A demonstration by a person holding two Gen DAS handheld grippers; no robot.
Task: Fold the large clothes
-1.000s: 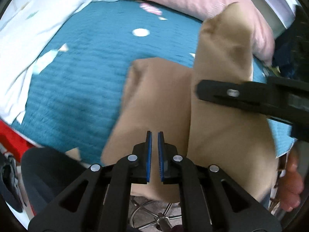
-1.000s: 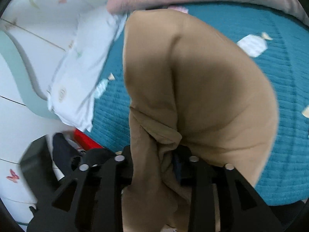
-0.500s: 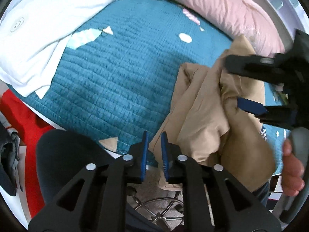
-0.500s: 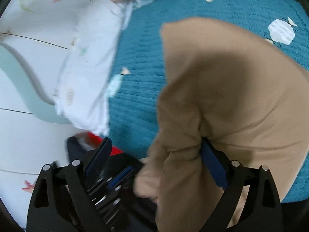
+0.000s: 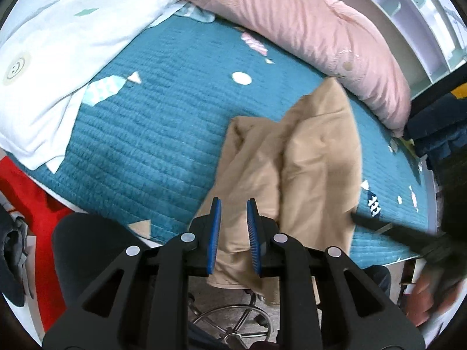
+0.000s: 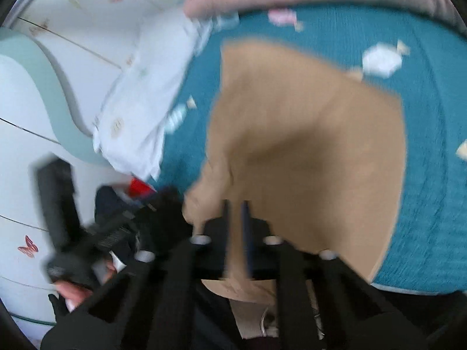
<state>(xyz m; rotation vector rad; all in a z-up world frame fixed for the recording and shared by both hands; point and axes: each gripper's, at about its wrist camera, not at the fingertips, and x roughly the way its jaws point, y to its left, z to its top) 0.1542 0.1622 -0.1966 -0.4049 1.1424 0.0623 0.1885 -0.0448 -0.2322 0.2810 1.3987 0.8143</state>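
A tan garment lies rumpled on the teal quilt, its near end hanging over the bed's front edge. My left gripper is slightly open and empty, just above the hanging end. In the right wrist view the garment lies spread on the quilt. My right gripper is over its near edge, jaws a narrow gap apart; the view is blurred and nothing shows between them. The right gripper also shows at the right of the left wrist view.
A white pillow lies at the left of the bed and a pink bolster along the back. A dark chair seat and its metal base stand before the bed. A red item is at the left.
My right gripper has let go of the garment and dropped to the bed's front edge. The garment has fallen onto the quilt. My left gripper's jaws have opened a little.
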